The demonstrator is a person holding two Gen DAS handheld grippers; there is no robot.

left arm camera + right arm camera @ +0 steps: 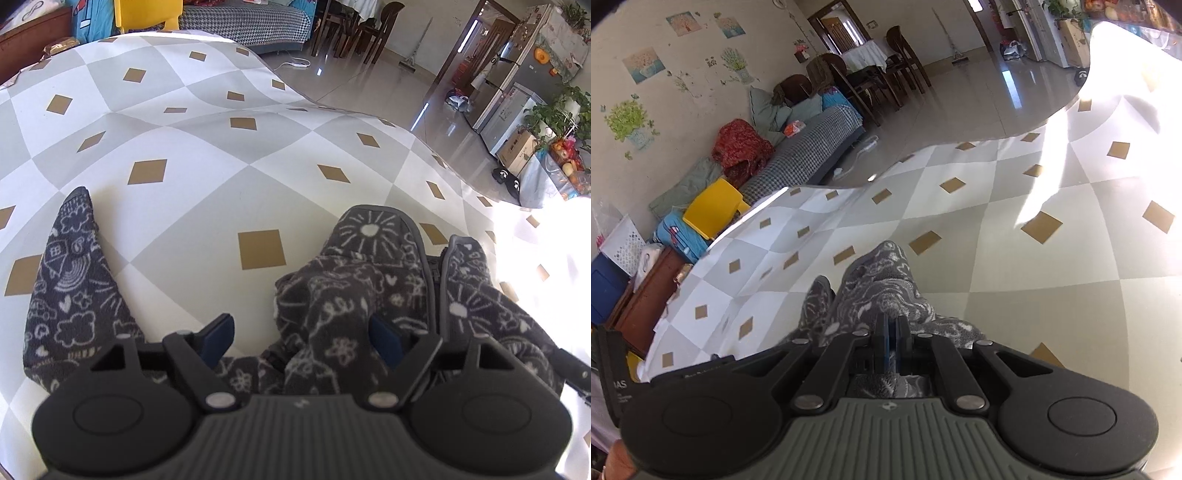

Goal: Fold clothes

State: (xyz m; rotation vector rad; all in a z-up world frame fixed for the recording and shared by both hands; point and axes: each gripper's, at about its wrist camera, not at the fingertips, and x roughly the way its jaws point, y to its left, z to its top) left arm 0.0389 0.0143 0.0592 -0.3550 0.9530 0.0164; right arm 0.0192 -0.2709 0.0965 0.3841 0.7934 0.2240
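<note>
Fleece garment (882,291) partly hidden under right claw (892,341)

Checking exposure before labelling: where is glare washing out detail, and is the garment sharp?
Left wrist view: sunlight blows out the tablecloth at the right edge; the patterned garment is sharp. Right wrist view: glare floods the upper right; the garment looks slightly smeared.

Glossy tiled floor (369,79) under hard sunlight from the right, houndstooth sofa (809,147) along a sticker-covered wall (665,74), dark dining chairs (905,55) beyond, fridge (517,74) and leafy plants (561,114) far right.
</note>
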